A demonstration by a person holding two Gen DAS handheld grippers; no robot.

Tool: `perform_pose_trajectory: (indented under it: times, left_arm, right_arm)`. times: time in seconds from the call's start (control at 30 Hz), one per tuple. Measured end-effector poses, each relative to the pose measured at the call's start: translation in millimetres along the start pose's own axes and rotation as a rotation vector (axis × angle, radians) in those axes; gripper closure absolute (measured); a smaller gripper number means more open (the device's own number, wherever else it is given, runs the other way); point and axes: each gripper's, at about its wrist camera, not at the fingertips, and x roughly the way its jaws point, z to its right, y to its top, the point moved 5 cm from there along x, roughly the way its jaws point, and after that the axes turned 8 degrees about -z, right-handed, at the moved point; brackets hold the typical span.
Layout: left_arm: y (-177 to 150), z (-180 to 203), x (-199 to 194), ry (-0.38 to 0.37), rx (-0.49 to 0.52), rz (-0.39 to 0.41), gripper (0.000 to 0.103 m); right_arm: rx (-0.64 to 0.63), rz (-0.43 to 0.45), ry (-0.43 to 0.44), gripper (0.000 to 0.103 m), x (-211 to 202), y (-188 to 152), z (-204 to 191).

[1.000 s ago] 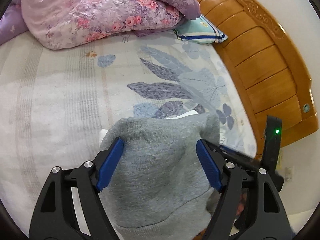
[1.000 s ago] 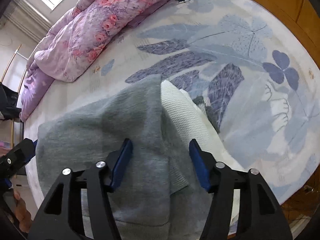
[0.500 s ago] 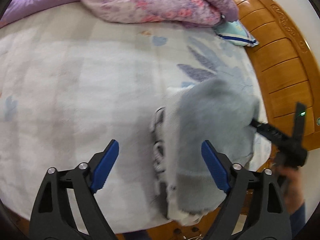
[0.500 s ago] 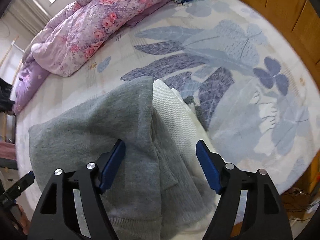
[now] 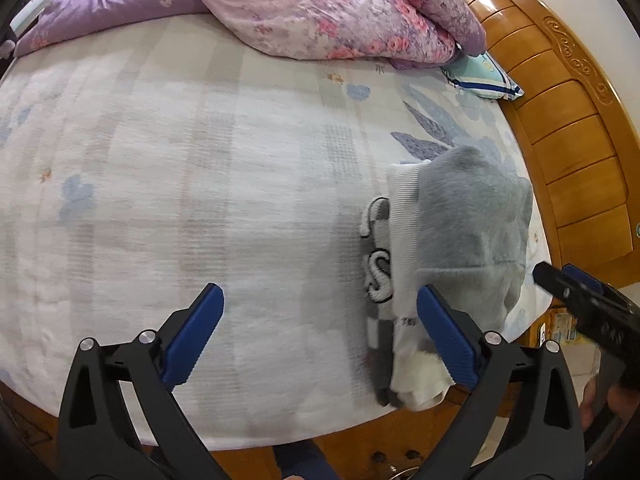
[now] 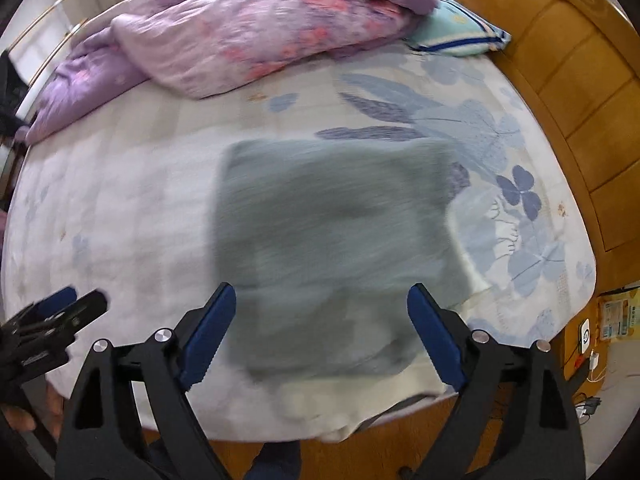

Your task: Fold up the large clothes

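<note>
A folded grey sweatshirt [image 6: 336, 240] lies near the bed's front edge on top of a white garment [image 6: 360, 396] and a patterned one. In the left wrist view this stack, with the grey sweatshirt [image 5: 468, 220] on top, sits to the right, near the headboard. My left gripper [image 5: 320, 328] hangs over bare sheet left of the stack, its jaws opening wide with nothing between them. My right gripper [image 6: 320, 320] hovers above the grey sweatshirt, jaws opening, pads clear of the cloth. This view is blurred by motion.
A pink and purple floral quilt [image 5: 340, 12] is heaped at the far side of the bed. A light blue pillow [image 5: 480, 76] lies by the wooden headboard [image 5: 568, 120]. The pale patterned sheet [image 5: 180, 180] stretches to the left. Cables and a box [image 6: 616, 316] lie on the floor at right.
Both grippers let go of the grey sweatshirt and opened wider. The left one swung left over bare sheet; the right one rose above the stack.
</note>
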Motion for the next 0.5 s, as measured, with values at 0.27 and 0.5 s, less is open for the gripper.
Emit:
perform_pose_trajectory:
  times: [0.27, 0.5]
  left_arm:
    - [-24, -58, -59, 0.036, 0.124, 0.023, 0.005]
    - [-44, -97, -128, 0.047, 0.174, 0.071, 0.005]
  right_arm:
    - [0.021, 0.033, -0.072, 0.01, -46, -38, -102]
    - [0.049, 0.089, -0.137, 0.01, -101, -65, -160]
